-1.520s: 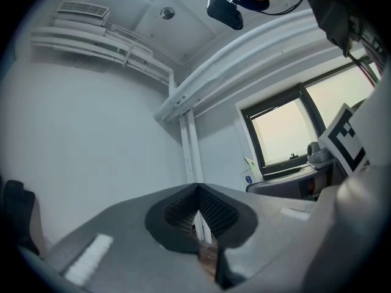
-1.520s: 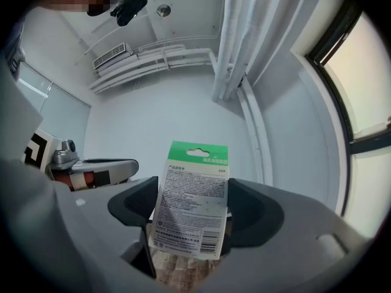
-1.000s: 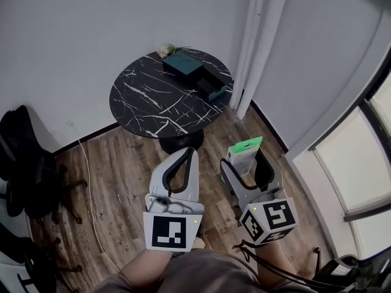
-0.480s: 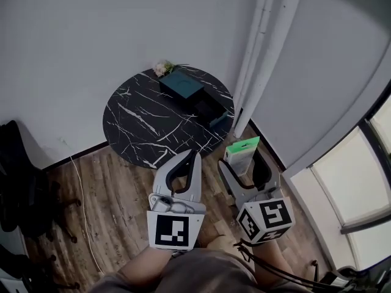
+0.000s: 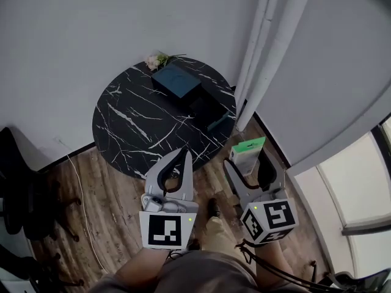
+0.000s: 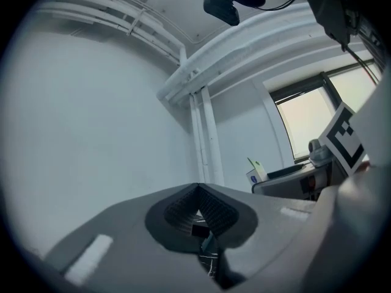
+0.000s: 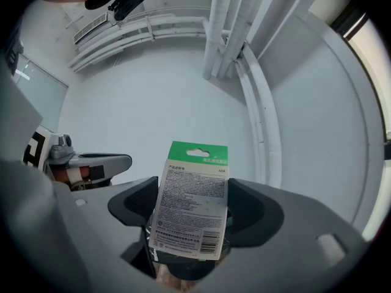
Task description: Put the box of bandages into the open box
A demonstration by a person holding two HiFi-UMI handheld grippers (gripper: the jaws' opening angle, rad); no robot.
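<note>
My right gripper (image 5: 249, 161) is shut on the box of bandages (image 5: 247, 154), a white box with a green top, held upright over the wooden floor just right of the table. In the right gripper view the box of bandages (image 7: 192, 201) fills the space between the jaws, its printed back facing the camera. My left gripper (image 5: 178, 166) is shut and holds nothing; it hangs at the near edge of the round black marble table (image 5: 134, 127). The open dark box (image 5: 208, 112) lies at the table's right side, its teal lid (image 5: 176, 81) resting behind it.
A small bunch of flowers (image 5: 156, 60) lies at the table's far edge by the wall. White pipes (image 5: 269, 47) run down the corner right of the table. A black chair (image 5: 18, 194) stands at the left, and a white cable (image 5: 79, 188) trails across the floor.
The view has moved closer to the table, which now sits lower and larger in the head view. Both grippers keep their hold and stay side by side.
</note>
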